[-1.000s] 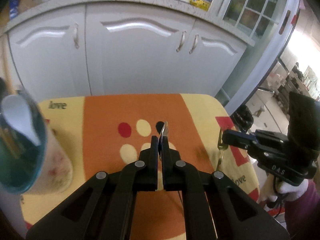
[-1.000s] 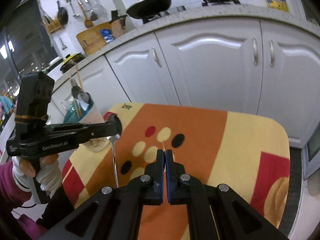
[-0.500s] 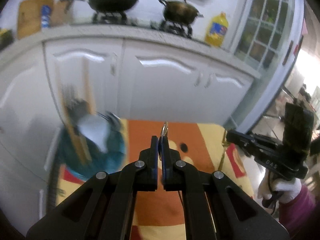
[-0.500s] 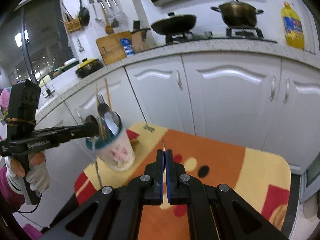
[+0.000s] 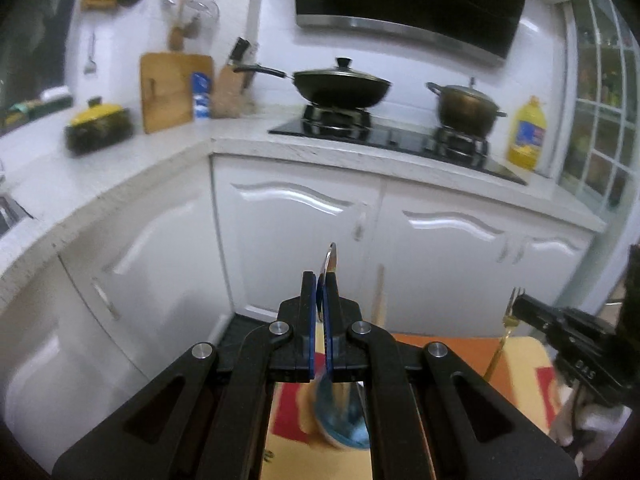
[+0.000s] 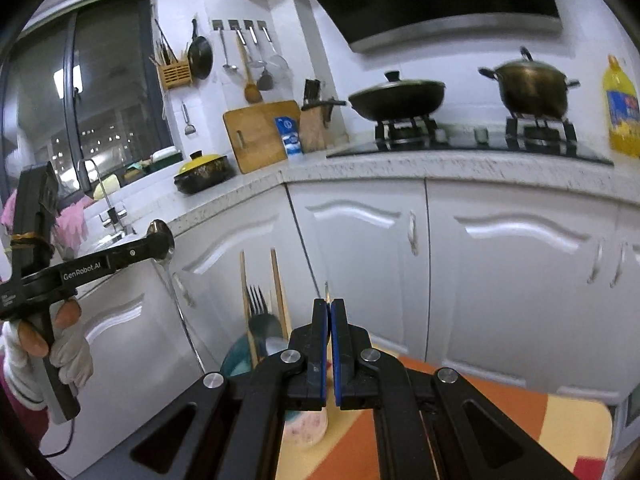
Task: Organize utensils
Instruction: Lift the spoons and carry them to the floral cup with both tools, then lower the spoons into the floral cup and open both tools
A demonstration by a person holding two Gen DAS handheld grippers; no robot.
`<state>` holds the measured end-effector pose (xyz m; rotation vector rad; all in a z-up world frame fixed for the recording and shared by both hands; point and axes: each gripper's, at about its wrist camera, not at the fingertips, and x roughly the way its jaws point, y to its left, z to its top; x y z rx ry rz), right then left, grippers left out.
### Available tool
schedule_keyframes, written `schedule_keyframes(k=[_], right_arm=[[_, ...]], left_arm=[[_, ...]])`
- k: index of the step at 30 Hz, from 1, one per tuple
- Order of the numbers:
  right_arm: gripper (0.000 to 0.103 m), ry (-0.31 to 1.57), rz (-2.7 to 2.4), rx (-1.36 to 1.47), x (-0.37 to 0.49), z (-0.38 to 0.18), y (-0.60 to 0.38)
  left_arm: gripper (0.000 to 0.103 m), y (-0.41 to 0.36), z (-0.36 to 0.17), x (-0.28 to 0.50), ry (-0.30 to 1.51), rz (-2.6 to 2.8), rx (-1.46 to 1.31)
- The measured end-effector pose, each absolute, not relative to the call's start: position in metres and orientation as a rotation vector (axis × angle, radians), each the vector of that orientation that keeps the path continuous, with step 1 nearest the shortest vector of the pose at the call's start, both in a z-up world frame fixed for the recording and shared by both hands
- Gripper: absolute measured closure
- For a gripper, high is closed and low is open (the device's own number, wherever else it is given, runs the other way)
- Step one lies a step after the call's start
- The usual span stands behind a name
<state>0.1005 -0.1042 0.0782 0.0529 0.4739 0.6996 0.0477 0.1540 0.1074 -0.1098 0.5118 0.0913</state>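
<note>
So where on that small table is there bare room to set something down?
The orange and yellow cloth right of the cup, toward the white cabinets, lies bare. It is crowded at the cup itself: chopsticks and a fork already stand in it.

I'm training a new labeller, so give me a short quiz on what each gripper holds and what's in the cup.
1. True or false: the left gripper is shut on a spoon.
2. The right gripper grips: A knife, B gold fork, C ladle?
3. Fill in: the chopsticks stand in the ____.
Key: 1 true; 2 B; 3 cup.
</note>
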Motion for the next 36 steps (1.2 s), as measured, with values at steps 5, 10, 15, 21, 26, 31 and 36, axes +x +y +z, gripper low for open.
schedule_keyframes(k=[5, 10, 15, 21, 26, 31, 36], right_arm=[[0.101, 0.442, 0.677, -0.022, 0.114, 0.076, -0.063], [0.101, 0.432, 0.672, -0.096, 0.125, 0.060, -0.032], [0.101, 0.390, 0.639, -0.187, 0.129, 0.046, -0.012], [0.101, 0.382, 0.629, -0.285, 0.127, 0.025, 0.004], [0.101, 0.410, 0.658, -0.320, 0.121, 0.013, 0.008], [0.101, 0.460, 0.687, -0.336, 0.116, 0.003, 0.010], [0.101, 0.494, 0.706, -0.331, 0.115, -0.008, 0.006]], left_arm=[[0.102, 0.153, 0.089, 0.063, 0.505, 0.143, -0.083], [0.102, 0.149, 0.069, 0.071, 0.506, 0.180, -0.037], [0.102, 0.143, 0.051, 0.075, 0.525, 0.175, -0.019], [0.102, 0.136, 0.035, 0.074, 0.557, 0.167, -0.019], [0.101, 0.138, 0.029, 0.071, 0.576, 0.165, -0.049], [0.101, 0.137, 0.026, 0.069, 0.588, 0.160, -0.064], [0.101, 0.138, 0.025, 0.067, 0.594, 0.164, -0.081]])
